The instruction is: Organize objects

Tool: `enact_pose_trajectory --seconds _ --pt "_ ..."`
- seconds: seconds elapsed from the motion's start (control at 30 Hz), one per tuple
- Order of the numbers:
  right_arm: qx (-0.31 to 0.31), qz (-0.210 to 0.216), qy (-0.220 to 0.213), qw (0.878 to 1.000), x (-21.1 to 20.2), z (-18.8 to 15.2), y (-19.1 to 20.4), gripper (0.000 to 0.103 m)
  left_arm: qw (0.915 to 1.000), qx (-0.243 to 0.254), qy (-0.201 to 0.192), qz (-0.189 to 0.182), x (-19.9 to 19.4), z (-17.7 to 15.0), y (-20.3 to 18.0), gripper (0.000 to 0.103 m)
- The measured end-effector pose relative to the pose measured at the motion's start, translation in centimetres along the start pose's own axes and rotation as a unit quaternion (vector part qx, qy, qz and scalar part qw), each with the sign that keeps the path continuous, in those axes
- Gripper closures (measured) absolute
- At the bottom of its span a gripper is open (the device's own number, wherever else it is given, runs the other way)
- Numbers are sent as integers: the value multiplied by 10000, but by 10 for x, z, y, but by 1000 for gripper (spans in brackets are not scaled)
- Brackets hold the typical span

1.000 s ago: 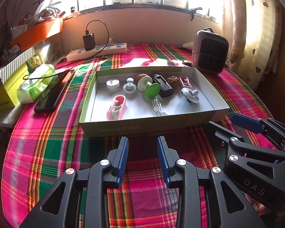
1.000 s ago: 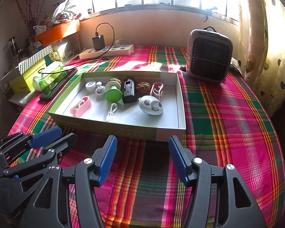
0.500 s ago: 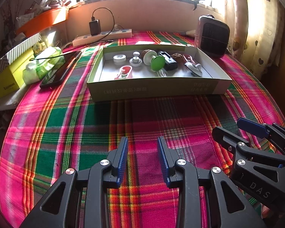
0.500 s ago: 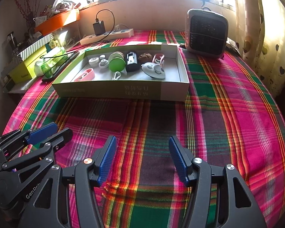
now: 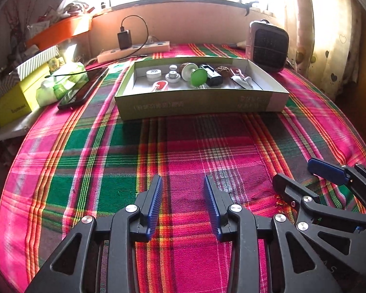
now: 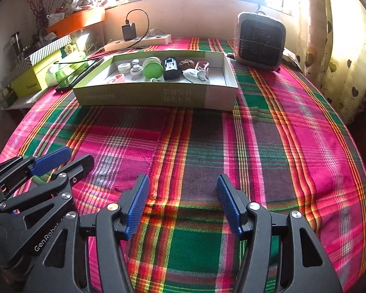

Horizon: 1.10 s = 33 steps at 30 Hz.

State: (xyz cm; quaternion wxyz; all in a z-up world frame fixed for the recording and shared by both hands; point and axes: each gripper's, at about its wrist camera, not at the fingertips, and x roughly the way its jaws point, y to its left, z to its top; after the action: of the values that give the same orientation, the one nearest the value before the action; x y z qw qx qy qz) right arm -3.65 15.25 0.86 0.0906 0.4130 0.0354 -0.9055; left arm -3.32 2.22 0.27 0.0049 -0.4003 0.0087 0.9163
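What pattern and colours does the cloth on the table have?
The tablecloth is plaid: pink, green and dark stripes with orange-yellow lines. The right wrist view shows it best.

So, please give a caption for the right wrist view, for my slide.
Both open grippers, right and left, over plaid tablecloth, facing a filled cardboard tray.

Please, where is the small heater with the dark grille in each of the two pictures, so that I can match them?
Left wrist view: the heater stands at the upper right, behind the far right corner of the box.
Right wrist view: the heater is at the upper right too, nearer the middle, behind the same corner of the box.
Shared landmark: the green ball in the box.
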Motion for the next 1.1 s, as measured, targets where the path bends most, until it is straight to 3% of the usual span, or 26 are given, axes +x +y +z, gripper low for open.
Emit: enact_pose_trajectory --seconds 1.1 --pt "168 -134 -250 9995 -5 -8 0 41 9998 -57 -180 22 -6 -11 -1 68"
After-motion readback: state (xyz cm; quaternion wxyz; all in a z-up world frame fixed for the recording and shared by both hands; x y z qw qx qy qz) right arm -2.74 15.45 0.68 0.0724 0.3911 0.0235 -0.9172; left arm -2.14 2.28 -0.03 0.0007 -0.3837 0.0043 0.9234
